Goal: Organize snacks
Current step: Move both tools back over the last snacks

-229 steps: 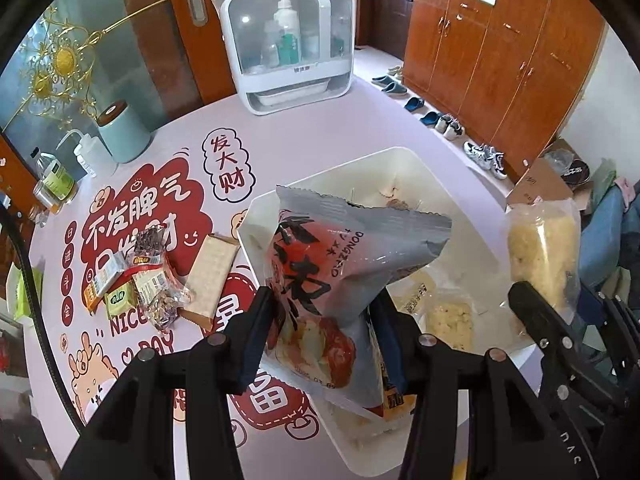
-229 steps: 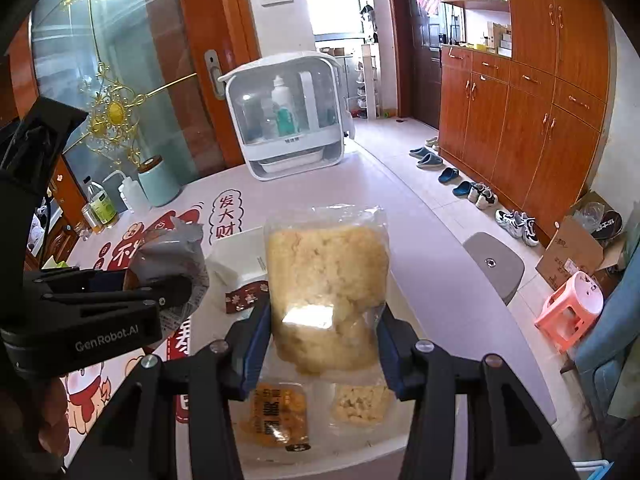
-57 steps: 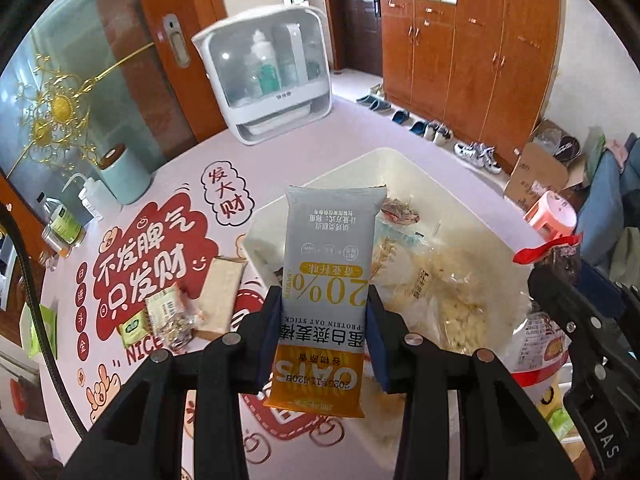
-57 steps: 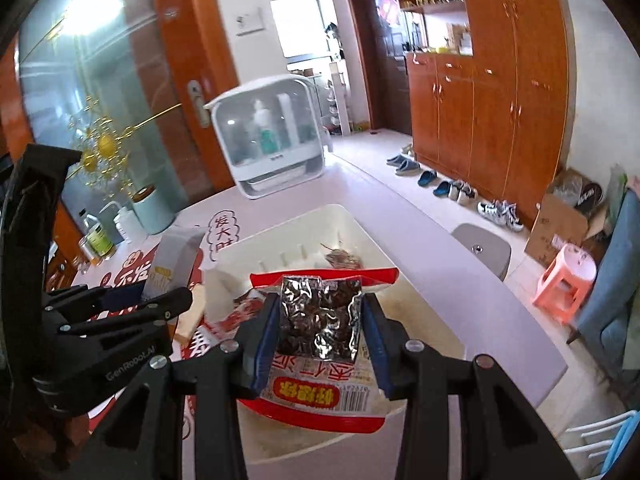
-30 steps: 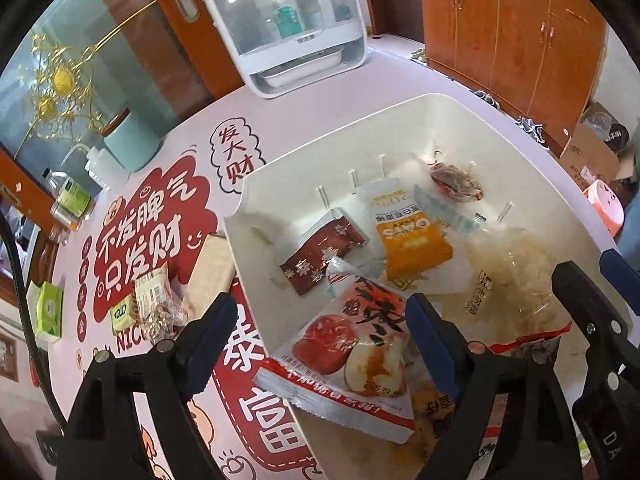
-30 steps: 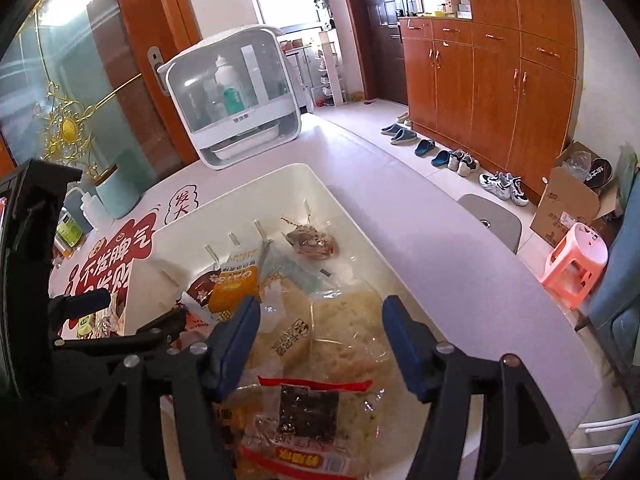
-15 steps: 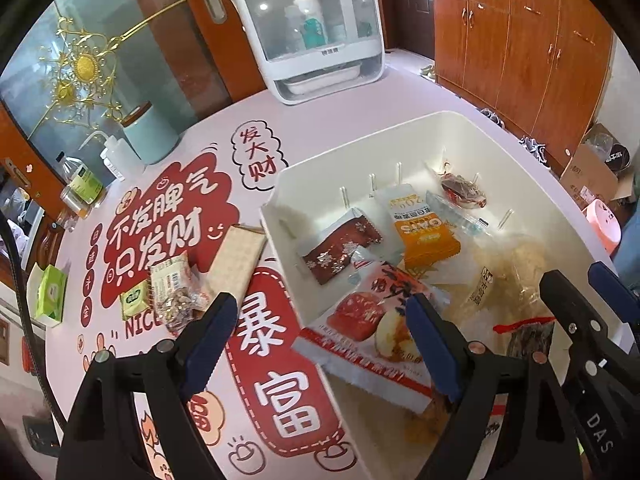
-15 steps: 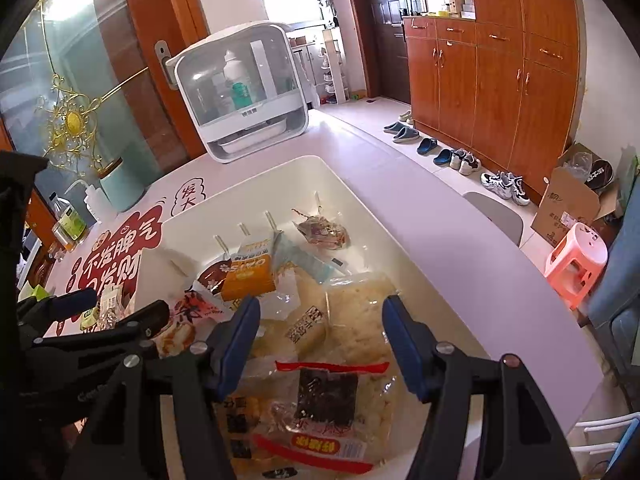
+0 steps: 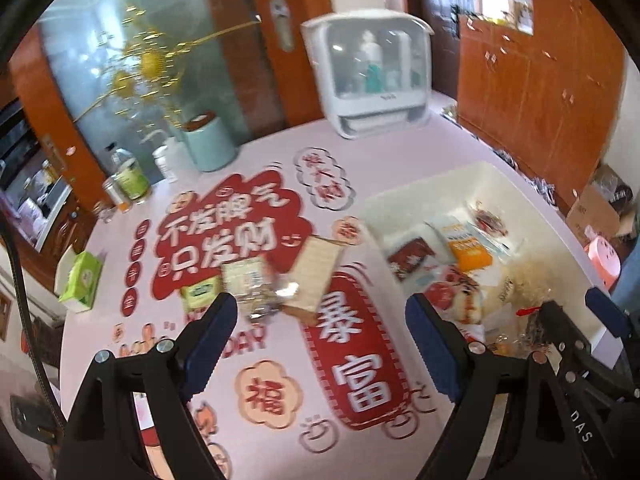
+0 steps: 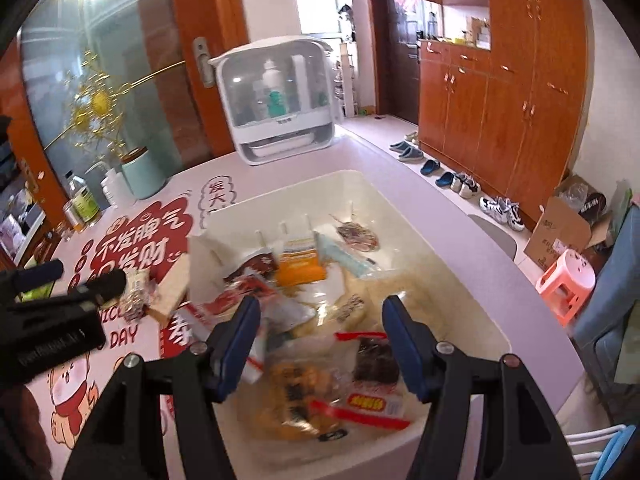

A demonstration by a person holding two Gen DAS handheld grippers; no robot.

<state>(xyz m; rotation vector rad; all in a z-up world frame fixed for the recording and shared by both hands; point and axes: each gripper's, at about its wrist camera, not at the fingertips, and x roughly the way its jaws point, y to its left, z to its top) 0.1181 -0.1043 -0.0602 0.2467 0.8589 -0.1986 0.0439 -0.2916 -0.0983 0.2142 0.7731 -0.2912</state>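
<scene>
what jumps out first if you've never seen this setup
The white bin heaped with snack packets, an orange packet near its far end, sits under the open right gripper. Left of the bin, a few loose snacks lie on the pink tablecloth with big red Chinese lettering, just ahead of the open left gripper. Behind, a white clear-fronted cabinet of bottles stands at the table's far edge.

a home: wooden cupboards [image 10: 516, 92], shoes [image 10: 444, 178] by the door
</scene>
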